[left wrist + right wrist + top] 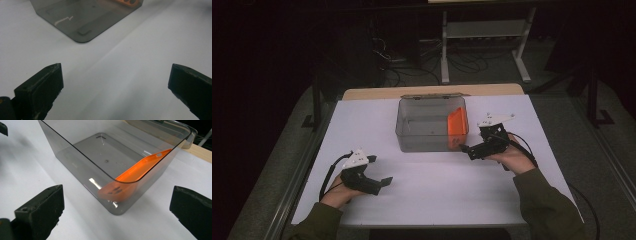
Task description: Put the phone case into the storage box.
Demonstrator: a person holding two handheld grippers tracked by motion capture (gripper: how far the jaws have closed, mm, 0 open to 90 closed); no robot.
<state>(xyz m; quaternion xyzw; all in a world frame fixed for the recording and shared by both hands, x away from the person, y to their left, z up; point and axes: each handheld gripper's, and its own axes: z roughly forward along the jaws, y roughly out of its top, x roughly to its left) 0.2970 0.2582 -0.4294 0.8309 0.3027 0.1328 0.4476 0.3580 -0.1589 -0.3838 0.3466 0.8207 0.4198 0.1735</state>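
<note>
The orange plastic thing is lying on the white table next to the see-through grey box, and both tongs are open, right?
Not quite. The orange plastic thing leans inside the see-through grey box, as the right gripper view shows. Both tongs, left and right, are open.

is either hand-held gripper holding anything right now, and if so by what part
Nothing is held. The left hand-held gripper and the right hand-held gripper both have their jaws wide apart over the white table. The orange piece lies loose inside the clear bin.

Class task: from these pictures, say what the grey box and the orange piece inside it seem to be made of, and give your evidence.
Box: likely smooth, smoke-tinted clear plastic; its floor and the piece show through the walls, with glossy highlights.
Orange piece: probably moulded opaque plastic, fairly matte; even colour, thin curved edge, small holes at one end.
</note>
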